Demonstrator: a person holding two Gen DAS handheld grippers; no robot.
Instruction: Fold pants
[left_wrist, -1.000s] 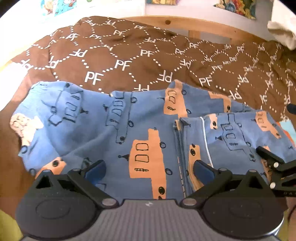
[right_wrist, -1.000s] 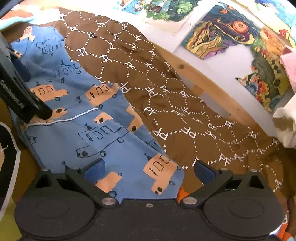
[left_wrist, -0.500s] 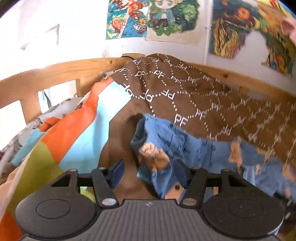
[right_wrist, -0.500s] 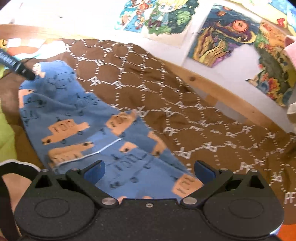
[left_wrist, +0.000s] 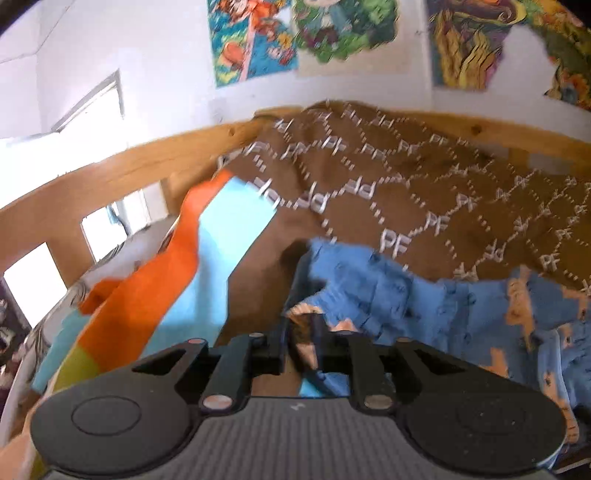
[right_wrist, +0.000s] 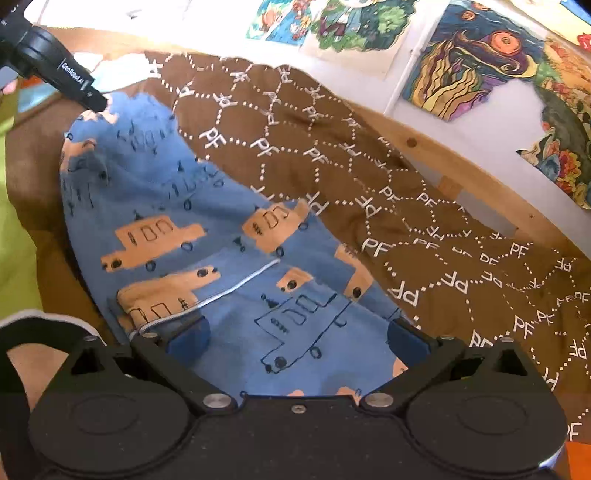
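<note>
Through the left wrist view, we are now clamping our left gripper (left_wrist: 300, 343) on the far end of the blue pants (left_wrist: 424, 295), where a second ago its fingers were standing wide apart over flat cloth; the pinched cloth is bunching up between the closed fingers, and the brown blanket (left_wrist: 388, 177) and the wooden bed rail (left_wrist: 122, 173) are filling the view ahead. We judge that the grasp is made and this end is being lifted to start the next fold. Through the right wrist view, we are holding our right gripper (right_wrist: 297, 338) with its fingers spread apart, gripping nothing, low over the near end of the pants (right_wrist: 221, 236), which are lying stretched out ahead of it on the blanket (right_wrist: 424, 229); the left gripper (right_wrist: 94, 101) is showing far ahead to the left, biting the cloth's far edge. The already folded layers under us are lying undisturbed, so we are probably about to carry the far end back toward the right gripper.
</note>
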